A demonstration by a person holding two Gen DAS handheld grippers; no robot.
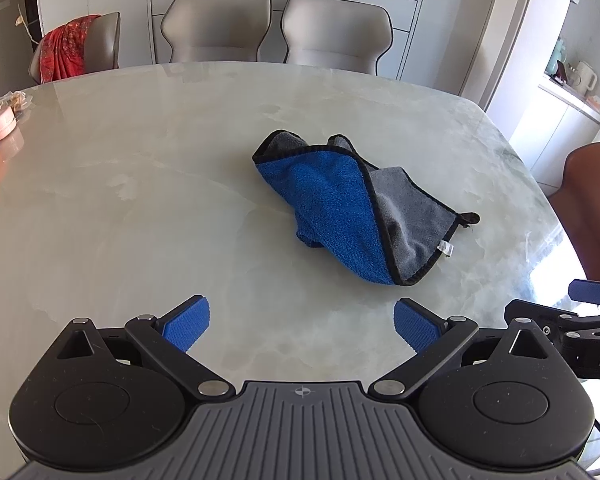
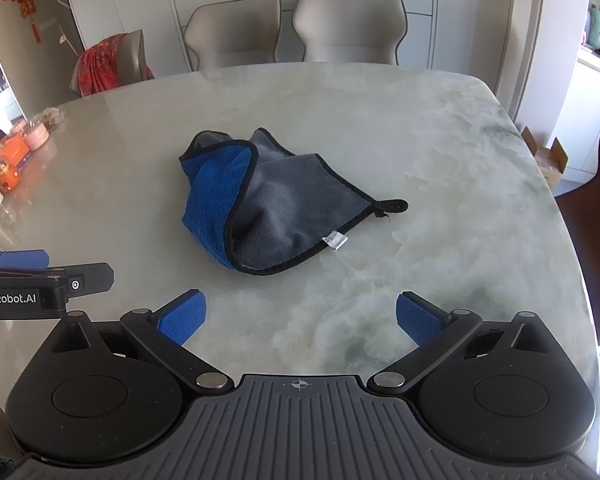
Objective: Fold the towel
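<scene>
Towel: microfibre towel (image 1: 340,204), blue on one face and grey on the other with black piping, lies crumpled in a loose heap on the marble table (image 1: 140,184), out past both grippers and touched by neither.
Towel layout: blue flap is thrown over the grey face; hanging loop (image 2: 394,205) and white care label (image 2: 335,239) sit at the towel's right corner.
Left gripper: left gripper (image 1: 302,326) hovers over the table on the near side of the towel, fingers spread wide, holding nothing.
Right gripper: right gripper (image 2: 300,318) hovers likewise on the near side of the towel, fingers spread wide, empty; the two tools sit side by side.
Step in hand: judging by the heap, the fold has not begun; the reach for the cloth comes first.
Doing it well: I judge it best to pinch two piped corners, one per gripper, and draw them apart so the towel lies flat before any fold; the loop corner is the easiest to find. Grip the piping only, low to the table, so one layer comes up and not the bunch.
Risk: soft pile may slip, and a pinch through the blue flap would lift two layers together.
Containers: small pink round tub (image 1: 2,122) and an orange box (image 2: 14,148) stand far left of the towel at the table edge; their contents are not visible.
</scene>
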